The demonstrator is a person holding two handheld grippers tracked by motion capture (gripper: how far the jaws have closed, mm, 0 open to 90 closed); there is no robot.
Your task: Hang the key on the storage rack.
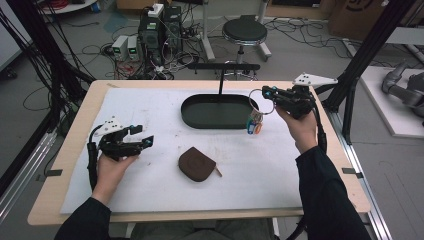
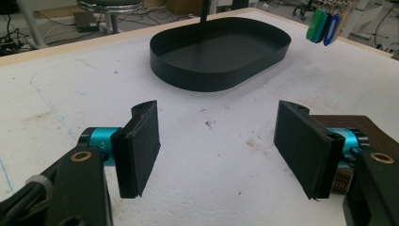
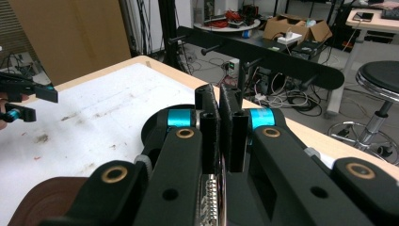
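Above table (image 1: 150,200), right gripper (image 1: 267,94) clamps key ring (image 1: 262,101).

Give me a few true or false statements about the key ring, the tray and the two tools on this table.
1. The right tool holds the key ring with its tags hanging in the air. True.
2. The left tool is shut on the brown pouch. False: its jaws stand open with nothing between them, and the pouch lies on the table.
3. The black tray has the keys inside. False: its floor is bare, and the keys hang beside its right end.
4. The pouch lies nearer the person than the tray. True.
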